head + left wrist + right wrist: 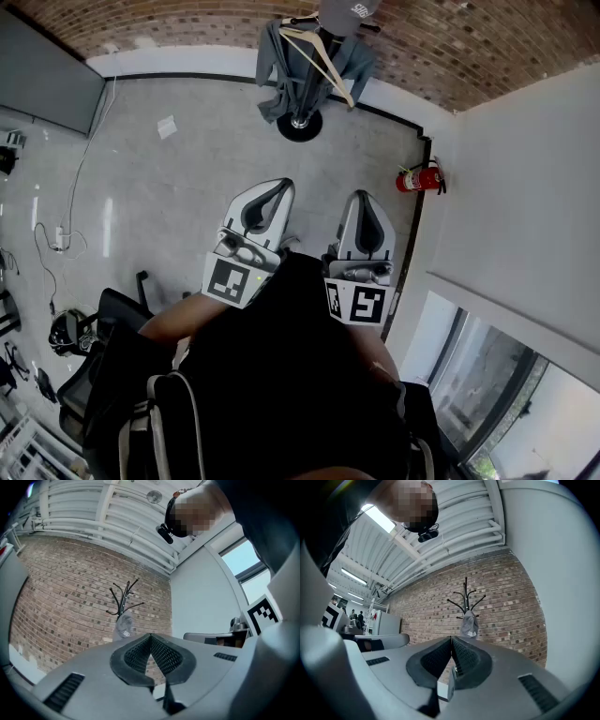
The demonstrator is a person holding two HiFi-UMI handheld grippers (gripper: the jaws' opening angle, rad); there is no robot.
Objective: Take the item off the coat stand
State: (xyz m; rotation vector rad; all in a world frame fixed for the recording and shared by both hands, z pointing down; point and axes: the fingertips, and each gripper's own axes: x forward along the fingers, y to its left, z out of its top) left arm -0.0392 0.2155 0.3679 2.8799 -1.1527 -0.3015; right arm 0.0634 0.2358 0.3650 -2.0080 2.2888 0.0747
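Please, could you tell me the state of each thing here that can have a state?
Black metal coat stand: upright, loaded.
Grey cloth cap: hanging on the stand.
Grey jacket: hanging on the stand.
Red fire extinguisher: against the white wall.
Left gripper: shut, empty, apart from the stand.
Right gripper: shut, empty, apart from the stand.

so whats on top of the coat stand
A grey cap hangs near the top of the coat stand; below it hang a wooden hanger and a grey garment. The garment hides most of the pole and anything under it.
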